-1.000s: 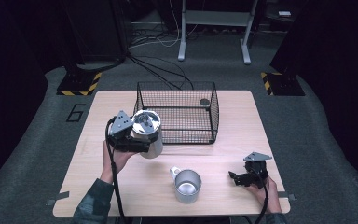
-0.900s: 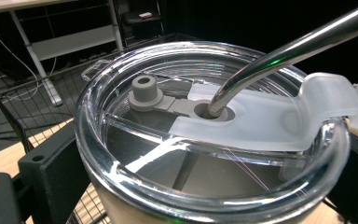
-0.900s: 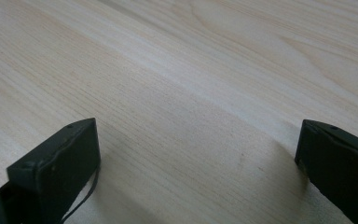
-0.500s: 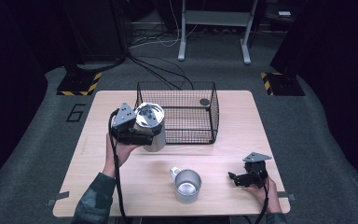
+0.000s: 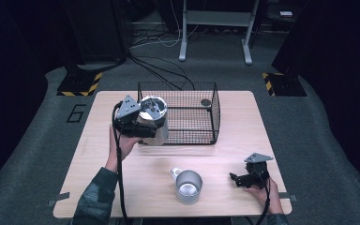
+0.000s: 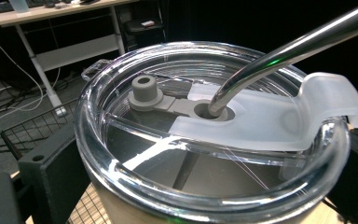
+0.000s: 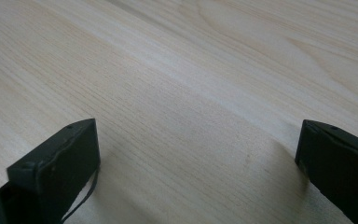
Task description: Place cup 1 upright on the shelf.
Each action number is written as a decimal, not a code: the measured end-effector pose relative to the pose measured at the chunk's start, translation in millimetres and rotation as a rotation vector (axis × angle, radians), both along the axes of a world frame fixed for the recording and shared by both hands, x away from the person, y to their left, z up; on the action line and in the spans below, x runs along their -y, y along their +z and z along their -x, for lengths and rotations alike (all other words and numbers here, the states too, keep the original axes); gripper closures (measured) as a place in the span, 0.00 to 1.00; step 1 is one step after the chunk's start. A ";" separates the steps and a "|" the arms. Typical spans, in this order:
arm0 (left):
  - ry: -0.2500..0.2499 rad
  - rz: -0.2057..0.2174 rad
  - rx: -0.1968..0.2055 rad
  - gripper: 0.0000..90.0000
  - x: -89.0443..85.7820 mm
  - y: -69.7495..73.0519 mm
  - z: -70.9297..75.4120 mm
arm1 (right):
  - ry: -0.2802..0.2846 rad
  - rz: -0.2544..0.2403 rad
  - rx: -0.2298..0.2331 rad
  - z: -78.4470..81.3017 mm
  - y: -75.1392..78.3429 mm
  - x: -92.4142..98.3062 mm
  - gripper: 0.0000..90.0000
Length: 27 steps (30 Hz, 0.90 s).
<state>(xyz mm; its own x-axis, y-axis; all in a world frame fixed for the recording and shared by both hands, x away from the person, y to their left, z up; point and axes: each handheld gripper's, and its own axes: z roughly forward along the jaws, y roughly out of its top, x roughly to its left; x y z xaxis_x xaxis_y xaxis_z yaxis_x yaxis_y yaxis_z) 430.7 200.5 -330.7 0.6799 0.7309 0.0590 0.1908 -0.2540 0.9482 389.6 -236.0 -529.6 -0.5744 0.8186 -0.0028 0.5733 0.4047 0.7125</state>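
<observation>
A steel tumbler [image 5: 153, 133] with a clear lid [image 6: 205, 140] and a bent metal straw [image 6: 289, 44] is held off the table at the front left corner of the black wire basket [image 5: 194, 133]. My left gripper [image 5: 140, 127] is shut on the tumbler's body, one black jaw on each side of it just under the lid. A metal mug [image 5: 188, 185] stands upright near the table's front edge, its handle pointing back left. To the mug's right, my right gripper [image 5: 238, 179] rests low on the wood, open, with bare tabletop between its jaws [image 7: 196, 154].
A small dark round object [image 5: 206, 101] lies at the basket's back right corner. The wooden table [image 5: 243, 126] stands on a dark carpeted floor. Cables and a desk frame [image 5: 215, 28] lie beyond its far edge.
My left gripper has carried the tumbler away from me and to the right, up against the basket's front left corner. The right gripper and the mug have stayed put.
</observation>
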 end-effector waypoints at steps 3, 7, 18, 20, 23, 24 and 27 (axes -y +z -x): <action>0.002 0.003 -0.003 0.04 0.9 0.5 -3.5 | -0.009 -0.032 -0.004 -0.9 0.2 1.5 0.00; 0.012 -0.003 0.002 0.04 2.3 1.3 -9.4 | -0.011 -0.057 -0.013 -1.5 0.7 3.5 0.00; 0.031 -0.009 0.013 0.04 1.7 8.6 -21.3 | 0.000 -0.027 -0.006 -0.4 0.3 0.3 0.00; 0.033 -0.012 0.013 0.04 1.9 10.5 -22.7 | 0.003 -0.030 -0.005 -0.9 0.3 0.9 0.00; 0.040 -0.015 0.021 0.04 3.1 12.4 -26.7 | 0.004 -0.031 -0.003 -0.8 0.1 0.6 0.00; 0.042 -0.013 0.020 0.04 3.6 12.7 -28.0 | 0.004 -0.029 -0.005 -0.8 0.3 0.6 0.00; 0.043 -0.020 0.020 0.04 4.0 14.8 -32.0 | -0.001 -0.020 -0.005 -0.4 0.3 -0.1 0.00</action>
<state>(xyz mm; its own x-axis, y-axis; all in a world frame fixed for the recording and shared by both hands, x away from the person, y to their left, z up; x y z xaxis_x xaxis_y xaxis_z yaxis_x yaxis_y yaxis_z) 462.7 196.4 -316.0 0.6462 0.7582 0.0872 0.1829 -0.2648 0.9468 389.9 -235.9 -529.3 -0.5733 0.8192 0.0166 0.5772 0.3894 0.7177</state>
